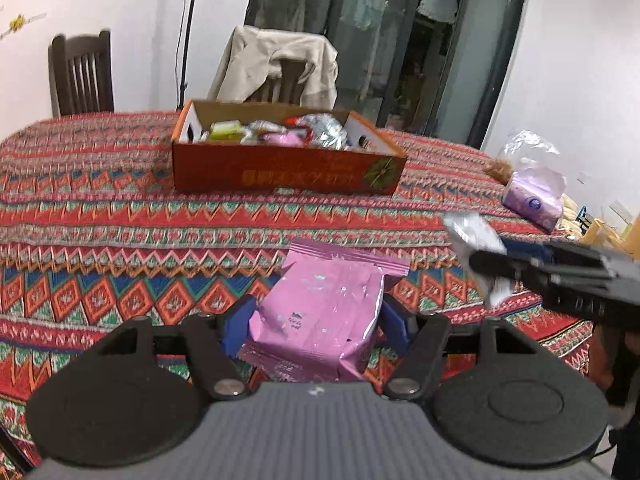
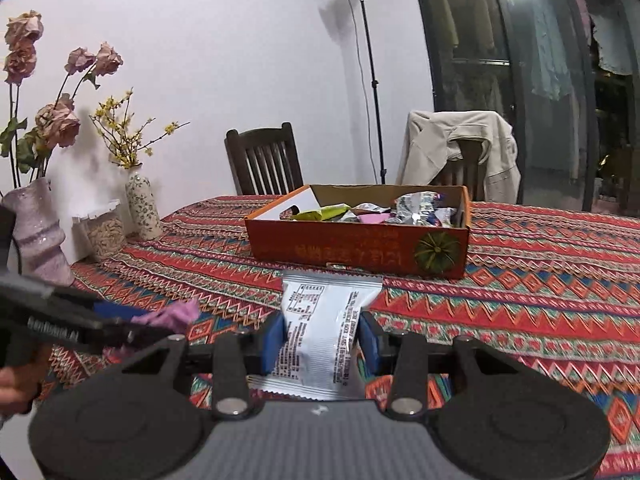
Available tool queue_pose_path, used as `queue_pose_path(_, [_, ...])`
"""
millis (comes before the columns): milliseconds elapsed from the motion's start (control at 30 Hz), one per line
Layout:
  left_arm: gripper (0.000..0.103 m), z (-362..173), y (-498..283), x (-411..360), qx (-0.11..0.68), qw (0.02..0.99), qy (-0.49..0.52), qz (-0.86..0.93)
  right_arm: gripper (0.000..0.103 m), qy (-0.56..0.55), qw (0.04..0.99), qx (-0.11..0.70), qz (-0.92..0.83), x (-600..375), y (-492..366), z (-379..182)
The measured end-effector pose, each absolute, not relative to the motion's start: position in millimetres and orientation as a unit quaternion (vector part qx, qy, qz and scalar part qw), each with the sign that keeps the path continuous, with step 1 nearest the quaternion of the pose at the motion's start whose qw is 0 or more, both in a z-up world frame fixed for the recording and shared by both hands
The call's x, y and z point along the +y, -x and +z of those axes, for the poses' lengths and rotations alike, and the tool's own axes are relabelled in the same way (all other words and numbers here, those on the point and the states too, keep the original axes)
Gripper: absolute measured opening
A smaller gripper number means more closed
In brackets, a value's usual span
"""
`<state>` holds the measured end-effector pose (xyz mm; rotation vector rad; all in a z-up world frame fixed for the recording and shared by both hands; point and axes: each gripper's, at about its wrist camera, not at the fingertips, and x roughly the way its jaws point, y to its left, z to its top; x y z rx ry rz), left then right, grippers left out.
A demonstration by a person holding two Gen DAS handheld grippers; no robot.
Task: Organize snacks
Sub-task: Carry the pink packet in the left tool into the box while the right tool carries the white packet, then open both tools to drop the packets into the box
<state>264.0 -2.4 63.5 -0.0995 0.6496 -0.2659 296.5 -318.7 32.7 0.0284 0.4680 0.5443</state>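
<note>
My left gripper [image 1: 316, 316] is shut on a pink snack packet [image 1: 320, 312] and holds it above the patterned tablecloth. My right gripper [image 2: 322, 340] is shut on a white snack packet [image 2: 324, 332] with black print. An open orange cardboard box [image 1: 280, 172] holding several snack packets stands ahead at the far side of the table; it also shows in the right wrist view [image 2: 352, 248]. In the left wrist view the right gripper [image 1: 496, 264] enters from the right with the white packet [image 1: 472, 232]. In the right wrist view the left gripper [image 2: 132, 324] enters from the left with the pink packet [image 2: 172, 316].
A purple tissue pack [image 1: 532, 196] and a clear bag [image 1: 524, 144] lie at the table's right edge. Two vases [image 2: 36, 236] with dried flowers and a jar [image 2: 104, 232] stand at the left. Two chairs [image 2: 264, 160] stand behind the table, one draped with a beige jacket [image 2: 460, 140].
</note>
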Motion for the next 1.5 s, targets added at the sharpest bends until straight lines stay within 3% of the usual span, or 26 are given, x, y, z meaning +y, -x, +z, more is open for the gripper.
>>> queue_pose_path(467, [0.067,77,-284,37,0.278,0.95,0.082,-0.116,0.04,-0.003,0.932,0.238,0.273,-311,-298,37])
queue_pose_path(700, [0.067,127,-373,37,0.222,0.966,0.067,-0.118,0.04,-0.001,0.935,0.219,0.28,-303,-386,80])
queue_pose_path(900, [0.068,151,-473,20,0.224,0.968,0.044,-0.107,0.041,-0.003,0.929,0.249,0.273,-283,-493,99])
queue_pose_path(1133, [0.068,98,-579,-2,0.295,0.95,0.065,-0.076,0.041,-0.011,0.92,0.321,0.223,-251,-597,60])
queue_pose_path(1367, [0.073,59,-609,-3,0.348,0.931,0.088,-0.066,0.042,0.011,0.908,0.354,0.226,-220,-616,19])
queue_pose_path(1433, [0.078,58,-606,-3,0.346,0.932,0.08,-0.076,0.049,0.015,0.906,0.355,0.229,-216,-614,17])
queue_pose_path(1500, [0.081,60,-599,-4,0.335,0.936,0.065,-0.081,0.065,0.021,0.908,0.354,0.222,-216,-612,17])
